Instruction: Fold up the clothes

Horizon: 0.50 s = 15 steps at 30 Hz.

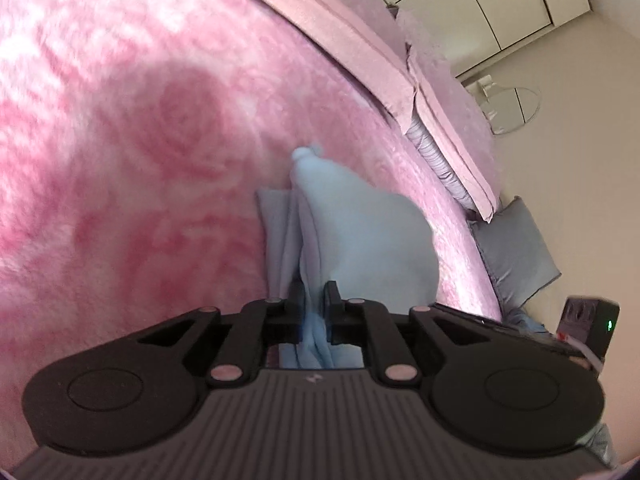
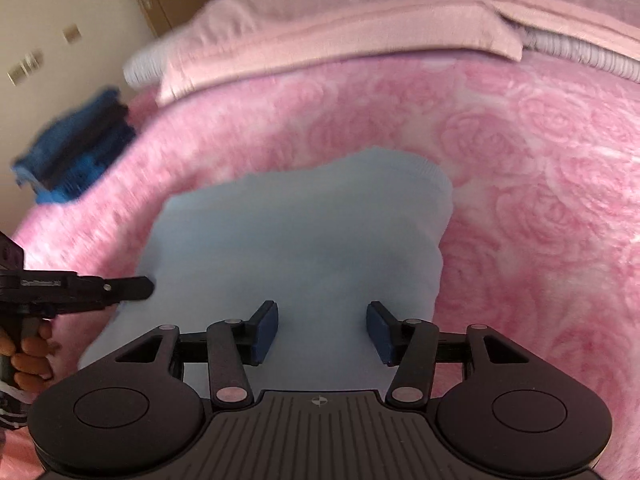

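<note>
A light blue garment (image 2: 296, 240) lies partly folded on the pink rose-patterned blanket (image 2: 540, 168). My left gripper (image 1: 314, 300) is shut on a bunched edge of the garment (image 1: 360, 232), which stretches away from the fingers. In the right wrist view the left gripper (image 2: 136, 288) shows at the garment's left edge. My right gripper (image 2: 322, 328) is open and empty, just above the near part of the garment, with its blue pads (image 2: 266, 328) on either side of bare cloth.
A folded pink blanket (image 2: 340, 32) lies along the bed's far side. A dark blue folded pile (image 2: 76, 152) sits at the bed's left edge. A grey cushion (image 1: 516, 252) and a black device (image 1: 592, 320) lie beside the bed.
</note>
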Motion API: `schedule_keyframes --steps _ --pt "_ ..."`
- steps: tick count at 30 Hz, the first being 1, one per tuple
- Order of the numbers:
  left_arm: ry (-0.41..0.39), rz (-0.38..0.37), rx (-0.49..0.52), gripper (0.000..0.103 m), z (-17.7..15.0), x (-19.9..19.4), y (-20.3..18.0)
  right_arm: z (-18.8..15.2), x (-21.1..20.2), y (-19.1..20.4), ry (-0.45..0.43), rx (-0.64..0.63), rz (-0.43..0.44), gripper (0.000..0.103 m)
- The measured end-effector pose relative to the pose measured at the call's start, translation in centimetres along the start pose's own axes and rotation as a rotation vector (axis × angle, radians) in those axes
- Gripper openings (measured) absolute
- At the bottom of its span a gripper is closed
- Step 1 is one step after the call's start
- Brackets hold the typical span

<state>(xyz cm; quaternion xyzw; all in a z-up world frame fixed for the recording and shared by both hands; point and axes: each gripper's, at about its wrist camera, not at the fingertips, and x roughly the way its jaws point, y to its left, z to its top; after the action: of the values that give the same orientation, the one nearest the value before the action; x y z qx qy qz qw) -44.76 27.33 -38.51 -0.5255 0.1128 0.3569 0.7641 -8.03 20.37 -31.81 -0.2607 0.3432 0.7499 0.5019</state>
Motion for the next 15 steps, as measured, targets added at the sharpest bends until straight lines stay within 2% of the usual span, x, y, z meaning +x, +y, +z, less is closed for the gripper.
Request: schedule_keyframes --steps 2,4,7,9,12,15 --pt "-0.017 0.004 -0.010 0.011 -0.6 -1.6 -0.6 -1.5 -2.4 -0.4 -0.085 -0.004 0.000 0.053" --pt "-0.035 -0.014 -0.032 0.024 -2.2 -3.6 -1.0 -3.1 -4.8 -0.8 -0.170 -0.008 -0.001 0.053" --pt "-0.058 -0.047 -0.102 0.033 -5.1 -6.4 -1.1 -7.5 -8.7 0.2 -0.267 -0.096 -0.061 0.053" --pt "-0.066 -0.074 -0.185 0.041 -7.1 -7.6 -0.8 -10.2 -9.9 1.5 -0.268 -0.164 -0.087 0.053" --pt "-0.089 -0.101 -0.300 0.041 -8.7 -7.7 -0.2 -13.2 -9.8 4.0 -0.240 -0.277 -0.134 0.053" --pt "-0.104 -0.110 -0.391 0.041 -9.2 -6.8 0.5 -14.5 -8.4 6.6 -0.234 -0.412 -0.227 0.053"
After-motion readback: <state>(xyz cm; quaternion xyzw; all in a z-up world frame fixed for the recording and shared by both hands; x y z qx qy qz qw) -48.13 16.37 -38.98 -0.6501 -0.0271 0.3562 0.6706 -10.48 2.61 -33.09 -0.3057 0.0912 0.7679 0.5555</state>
